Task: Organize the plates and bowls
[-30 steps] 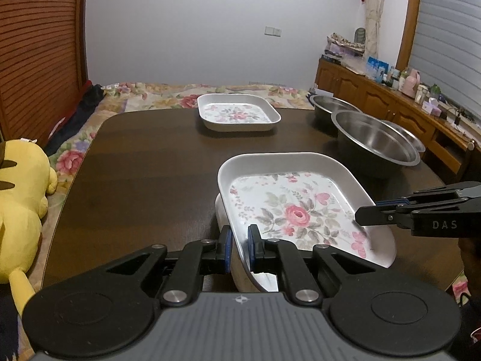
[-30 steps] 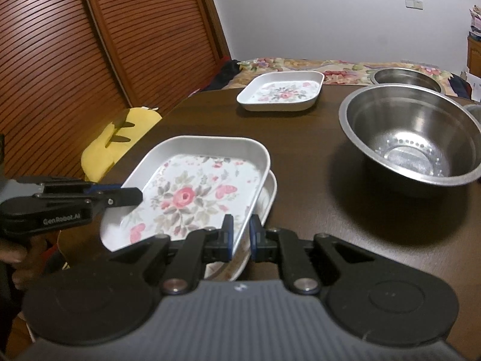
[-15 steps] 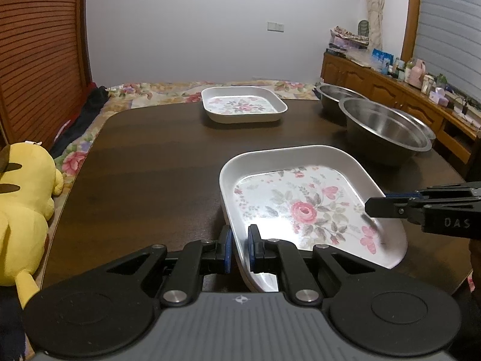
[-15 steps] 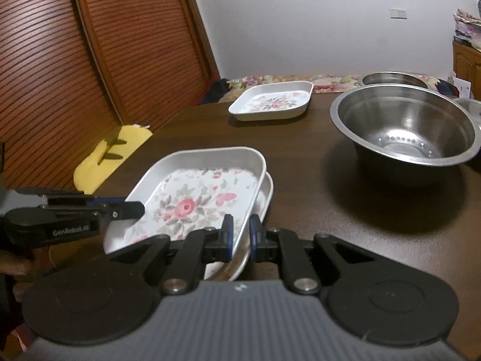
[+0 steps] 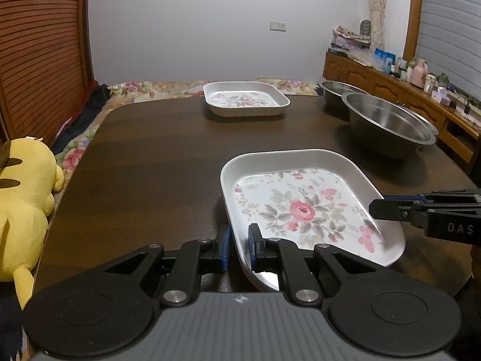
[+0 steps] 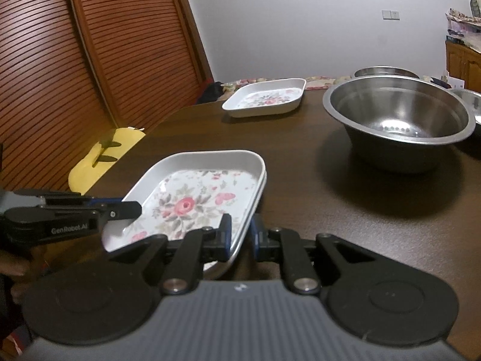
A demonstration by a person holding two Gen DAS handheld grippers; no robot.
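A: Grip status?

B: L gripper (image 5: 239,246): jaws straddling near rim of floral top plate (image 5: 300,207), inner pad on plate wall, thin dark gap by outer pad; pinching or slack, can't tell. R gripper (image 6: 240,237): clamped on rim at opposite side.

A: Plate location?

B: Directly ahead of both sets of fingers, nested in matching lower plate (image 6: 264,180) on dark table (image 5: 165,156). Third floral plate (image 5: 245,99) far ahead. Steel bowl (image 6: 396,120) ahead-right of R gripper, well apart.

A: Risks?

B: Probably letting go next. If opened unevenly, w/ one side clamped: plate tilted or dragged, stack skewed. If pulled back before jaws clear rim: both plates tugged toward near table edge, poss. drop.

A: Pose?

B: Both held low, approx. level, fingers pointing forward over table. Each seen side-on in the other's view, tip at plate edge.
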